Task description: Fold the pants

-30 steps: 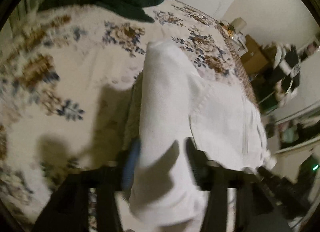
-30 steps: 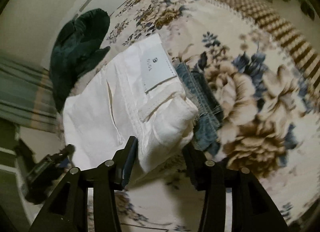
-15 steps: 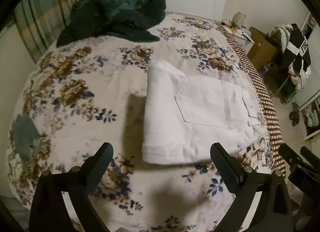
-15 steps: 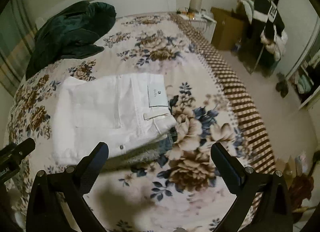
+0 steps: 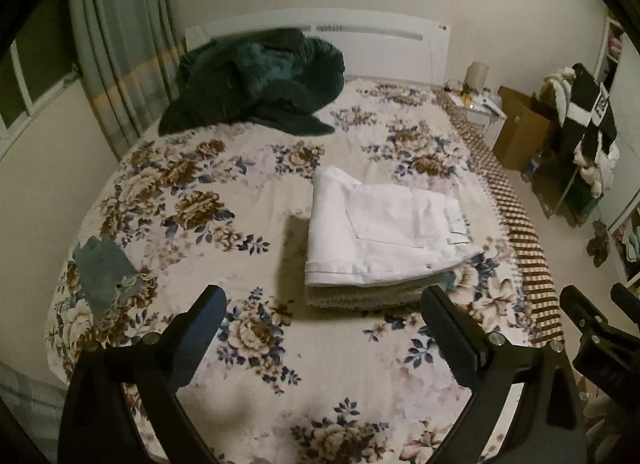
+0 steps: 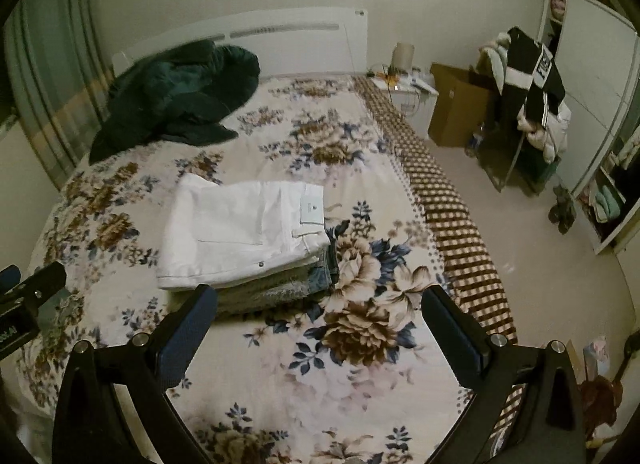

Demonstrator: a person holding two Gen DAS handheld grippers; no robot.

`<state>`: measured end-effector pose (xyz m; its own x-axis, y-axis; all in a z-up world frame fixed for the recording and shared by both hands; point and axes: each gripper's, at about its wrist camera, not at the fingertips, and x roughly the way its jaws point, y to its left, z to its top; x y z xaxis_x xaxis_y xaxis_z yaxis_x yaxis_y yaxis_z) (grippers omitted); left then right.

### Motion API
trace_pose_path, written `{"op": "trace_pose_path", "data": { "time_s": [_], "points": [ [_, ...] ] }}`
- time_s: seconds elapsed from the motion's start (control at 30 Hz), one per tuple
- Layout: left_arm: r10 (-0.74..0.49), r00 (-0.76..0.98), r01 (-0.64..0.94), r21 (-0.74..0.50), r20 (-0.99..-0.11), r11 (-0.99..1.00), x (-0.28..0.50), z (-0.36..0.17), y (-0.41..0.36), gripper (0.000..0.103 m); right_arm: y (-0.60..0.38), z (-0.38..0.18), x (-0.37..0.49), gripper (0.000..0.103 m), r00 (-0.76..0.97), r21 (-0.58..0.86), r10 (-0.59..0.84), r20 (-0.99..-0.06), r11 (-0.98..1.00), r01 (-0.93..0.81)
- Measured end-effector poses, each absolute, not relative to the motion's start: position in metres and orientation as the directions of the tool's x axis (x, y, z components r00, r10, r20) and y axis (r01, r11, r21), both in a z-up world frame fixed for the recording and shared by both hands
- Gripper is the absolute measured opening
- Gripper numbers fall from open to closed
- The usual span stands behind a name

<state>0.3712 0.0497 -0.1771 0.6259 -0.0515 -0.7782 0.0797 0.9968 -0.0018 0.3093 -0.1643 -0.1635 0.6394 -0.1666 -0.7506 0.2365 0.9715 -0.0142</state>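
Note:
The white pants (image 5: 380, 232) lie folded in a neat rectangle on top of a small stack of folded clothes, on the flowered bedspread (image 5: 248, 344). In the right wrist view the white pants (image 6: 240, 232) sit over a grey piece and folded jeans (image 6: 324, 268). My left gripper (image 5: 324, 304) is open and empty, held back above the near part of the bed. My right gripper (image 6: 320, 304) is open and empty too, also well short of the stack. The right gripper's body shows at the left wrist view's right edge (image 5: 596, 328).
A dark green blanket (image 5: 256, 80) is heaped by the white headboard (image 5: 360, 32). A blue-grey cloth (image 5: 104, 268) lies at the bed's left edge. A nightstand (image 6: 408, 88), cardboard box (image 6: 460, 104) and clothes rack (image 6: 532, 104) stand right of the bed.
Both grippers let go of the white pants, opened wide and pulled back and up from the bed. The pants now rest folded on the stack.

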Motion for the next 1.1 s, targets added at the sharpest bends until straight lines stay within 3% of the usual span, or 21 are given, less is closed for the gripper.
{"op": "trace_pose_path", "data": {
  "time_s": [0.7, 1.1],
  "points": [
    [-0.024, 0.767, 0.037, 0.007, -0.642, 0.999, 0.185, -0.052, 0.055, 0.099, -0.124, 0.028, 0.063, 0.103, 0.826, 0.003, -0.108, -0.553, 0.991, 0.132],
    [-0.032, 0.771, 0.049, 0.009, -0.636, 0.999, 0.164, -0.043, 0.069, 0.103, -0.106, 0.054, 0.029, 0.103, 0.821, 0.010, -0.119, -0.559, 0.989, 0.151]
  ]
}}
